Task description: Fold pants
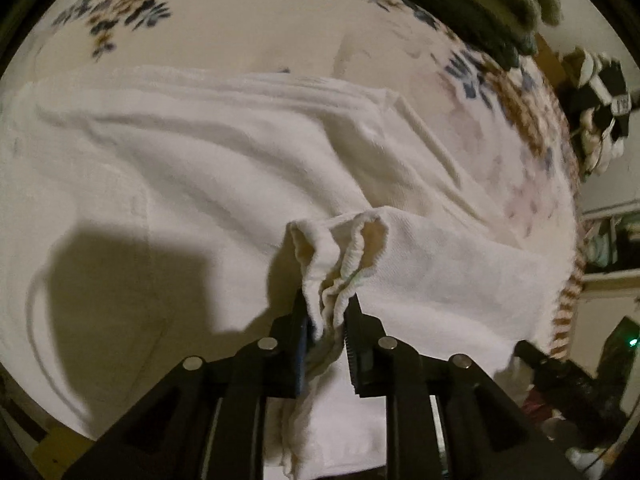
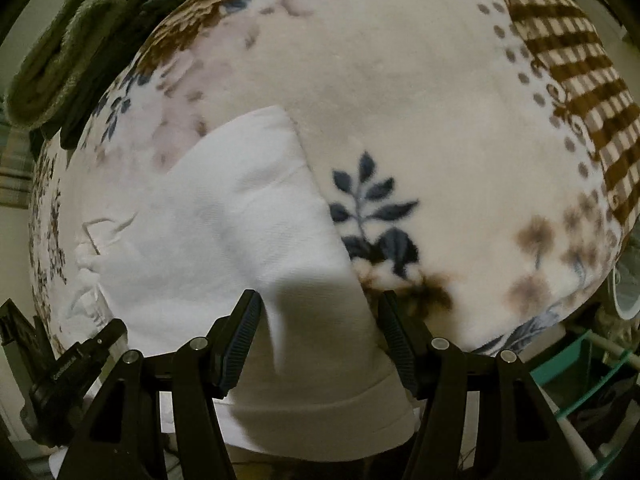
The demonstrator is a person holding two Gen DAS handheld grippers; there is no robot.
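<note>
We have the white pants (image 1: 208, 168) spread on the floral blanket (image 1: 240, 20), which covers what seems to be a bed. Our left gripper (image 1: 326, 316) is clenched on a gathered, ribbed edge of the cloth, probably the elastic waistband (image 1: 348, 256), and this edge stands up between the fingers near the camera. Our right gripper (image 2: 320, 320) is released, with its jaws wide apart above the near end of the pants, and it grasps nothing.

We judge that a fold is in progress. To do it well, we should close the right tongs on the matching corner before we lift, then move both hands together so the edges meet evenly. We should keep the cloth a little tight, so that no wrinkle is trapped inside.
</note>
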